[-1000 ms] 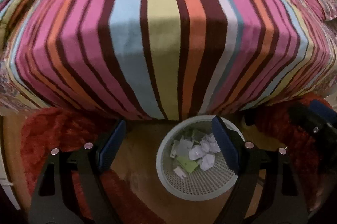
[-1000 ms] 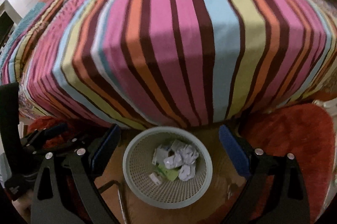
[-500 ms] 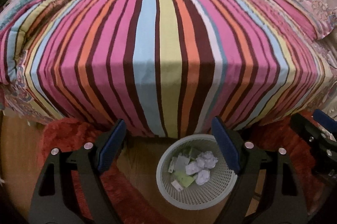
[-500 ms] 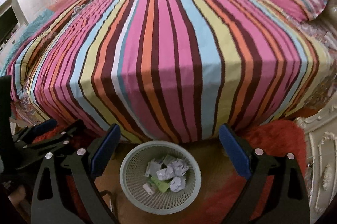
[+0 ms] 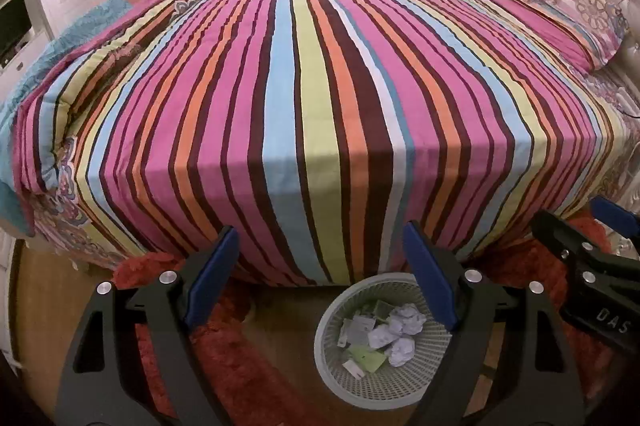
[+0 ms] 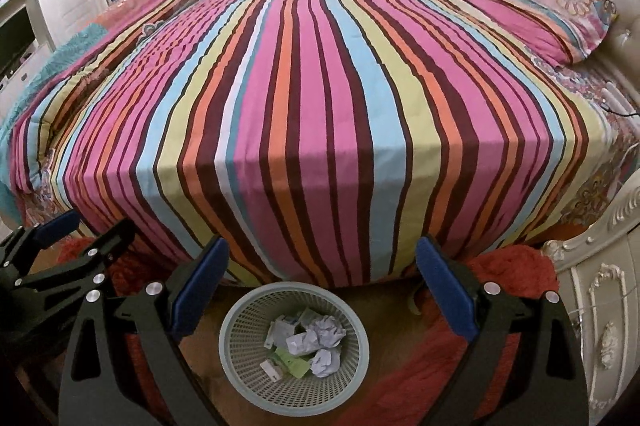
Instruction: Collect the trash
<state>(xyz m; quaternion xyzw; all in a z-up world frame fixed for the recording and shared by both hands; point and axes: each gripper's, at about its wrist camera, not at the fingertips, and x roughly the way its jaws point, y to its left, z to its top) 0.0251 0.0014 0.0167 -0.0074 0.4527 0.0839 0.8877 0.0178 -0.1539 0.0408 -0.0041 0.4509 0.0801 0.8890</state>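
The left gripper (image 5: 320, 274) and right gripper (image 6: 322, 286) both hang with fingers spread and nothing between them. Below, the pale grey round mesh plastic wastebasket (image 6: 244, 310) stands on the wooden floor at the foot of the striped multicoloured bed (image 6: 320, 105) — crumpled white paper balls (image 6: 328, 332) and green scraps lie inside. In the left view a finger hides the basket's right rim — its far side stays unseen
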